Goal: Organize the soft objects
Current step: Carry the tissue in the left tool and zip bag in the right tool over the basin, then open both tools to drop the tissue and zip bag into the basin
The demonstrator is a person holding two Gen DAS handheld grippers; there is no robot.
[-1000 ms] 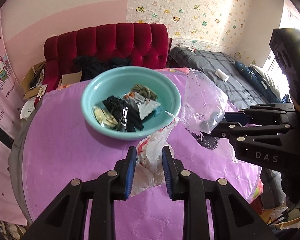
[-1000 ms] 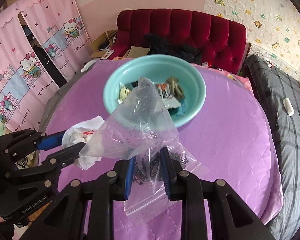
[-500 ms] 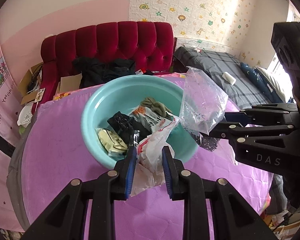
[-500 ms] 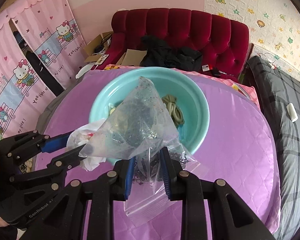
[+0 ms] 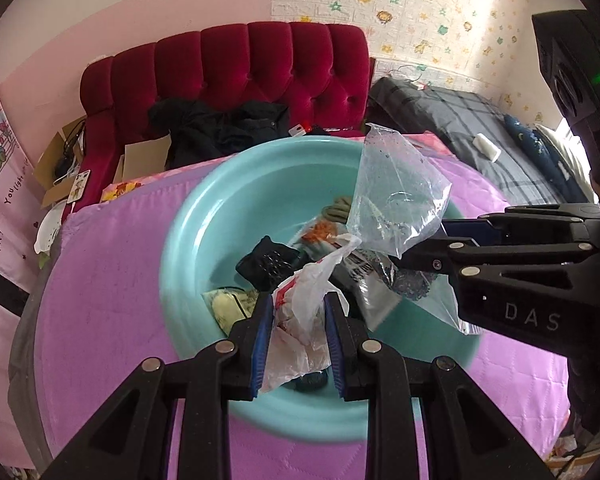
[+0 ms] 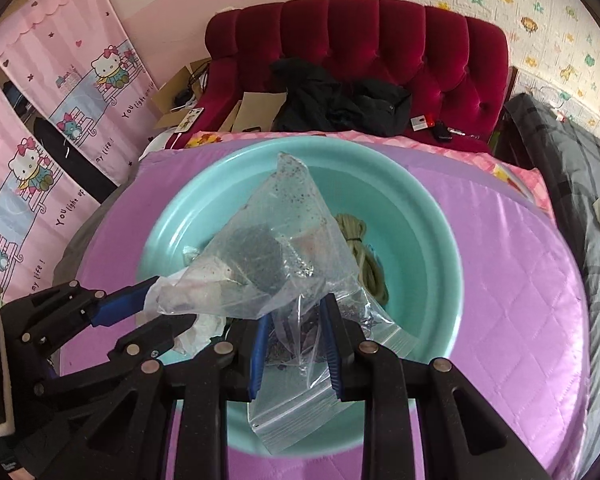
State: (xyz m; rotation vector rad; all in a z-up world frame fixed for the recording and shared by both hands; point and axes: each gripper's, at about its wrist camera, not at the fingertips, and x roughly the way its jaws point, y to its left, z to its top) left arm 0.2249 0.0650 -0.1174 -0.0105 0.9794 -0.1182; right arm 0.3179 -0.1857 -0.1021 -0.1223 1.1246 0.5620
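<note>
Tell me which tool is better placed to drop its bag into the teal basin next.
Left, probably. The left tool holds the white plastic bag well inside the teal basin rim, over the items there. The right tool holds the clear zip bag, which trails over the near rim.

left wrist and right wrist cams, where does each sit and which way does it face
Left wrist view: on the left gripper, angled down at the round teal plastic basin; its jaws hold a crumpled white plastic bag.
Right wrist view: on the right gripper, angled down; its jaws hold a clear zip bag.
Shared: basin, both bags, purple quilted cover, red tufted sofa, each other's gripper.
</note>
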